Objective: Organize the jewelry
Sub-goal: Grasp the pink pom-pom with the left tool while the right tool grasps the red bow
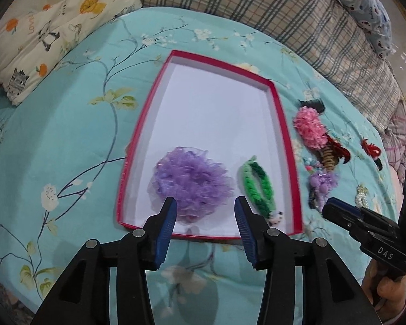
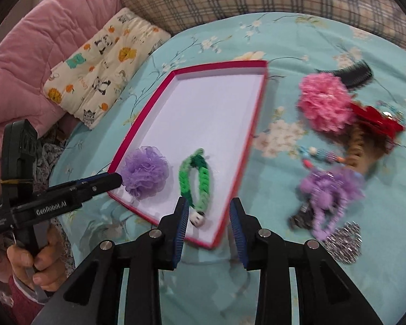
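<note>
A red-rimmed white tray (image 1: 277, 113) (image 2: 254, 113) lies on the teal bedspread. Inside it lie a purple mesh scrunchie (image 1: 193, 181) (image 2: 144, 172) and a green braided hair tie (image 1: 258, 185) (image 2: 196, 180). My left gripper (image 1: 205, 211) is open and empty, hovering just in front of the purple scrunchie; it also shows in the right wrist view (image 2: 113, 181). My right gripper (image 2: 208, 216) is open and empty over the tray's near corner; it also shows in the left wrist view (image 1: 335, 211). A pile of loose hair accessories lies right of the tray.
The pile holds a pink scrunchie (image 1: 310, 128) (image 2: 324, 103), a black comb (image 2: 352, 75), a red clip (image 2: 376, 120), a purple tasselled clip (image 2: 327, 192) and a silver sequin piece (image 2: 343, 241). A printed pillow (image 1: 48, 32) and plaid bedding (image 1: 257, 8) lie behind.
</note>
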The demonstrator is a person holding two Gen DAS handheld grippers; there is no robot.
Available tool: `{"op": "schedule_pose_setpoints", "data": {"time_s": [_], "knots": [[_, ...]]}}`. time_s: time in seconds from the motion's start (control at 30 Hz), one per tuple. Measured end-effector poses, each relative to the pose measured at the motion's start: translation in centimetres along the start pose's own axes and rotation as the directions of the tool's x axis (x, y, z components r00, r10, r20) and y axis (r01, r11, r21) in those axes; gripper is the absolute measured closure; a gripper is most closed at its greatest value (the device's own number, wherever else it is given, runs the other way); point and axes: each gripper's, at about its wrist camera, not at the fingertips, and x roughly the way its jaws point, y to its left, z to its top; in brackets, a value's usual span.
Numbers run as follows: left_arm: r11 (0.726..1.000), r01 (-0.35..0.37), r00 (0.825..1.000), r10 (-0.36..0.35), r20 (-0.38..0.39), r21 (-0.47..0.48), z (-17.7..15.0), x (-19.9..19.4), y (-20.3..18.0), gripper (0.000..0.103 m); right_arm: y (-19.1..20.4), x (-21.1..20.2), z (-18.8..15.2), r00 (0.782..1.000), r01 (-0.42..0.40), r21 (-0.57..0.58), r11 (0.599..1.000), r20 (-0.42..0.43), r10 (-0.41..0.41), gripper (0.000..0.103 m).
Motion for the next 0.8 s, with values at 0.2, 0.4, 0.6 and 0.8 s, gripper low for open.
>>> {"op": "schedule_pose_setpoints", "data": {"time_s": [0.2, 0.4, 0.6, 0.8], "knots": [[0.998, 0.03, 1.0, -0.03, -0.002, 0.055, -0.2, -0.6, -2.8, 0.057, -3.6, -2.6, -1.5, 0.999, 0.044, 0.067, 0.997, 0.028, -0.046, 0.069], [0.992, 0.062, 0.998, -0.06, -0.022, 0.109, -0.1, -0.3, -5.4, 0.057, -7.4, -5.1, -2.7, 0.993, 0.09, 0.143, 0.986, 0.061, -0.1, 0.067], [0.986, 0.091, 0.995, -0.086, -0.04, 0.138, 0.4, 0.6, -7.4, 0.057, -10.4, -7.1, -3.0, 0.985, 0.12, 0.211, 0.97, 0.096, -0.142, 0.067], [0.98, 0.103, 0.994, -0.098, -0.038, 0.168, 1.5, 1.4, -9.4, 0.057, -12.0, -8.3, -2.6, 0.978, 0.121, 0.245, 0.962, 0.134, -0.158, 0.067]]}}
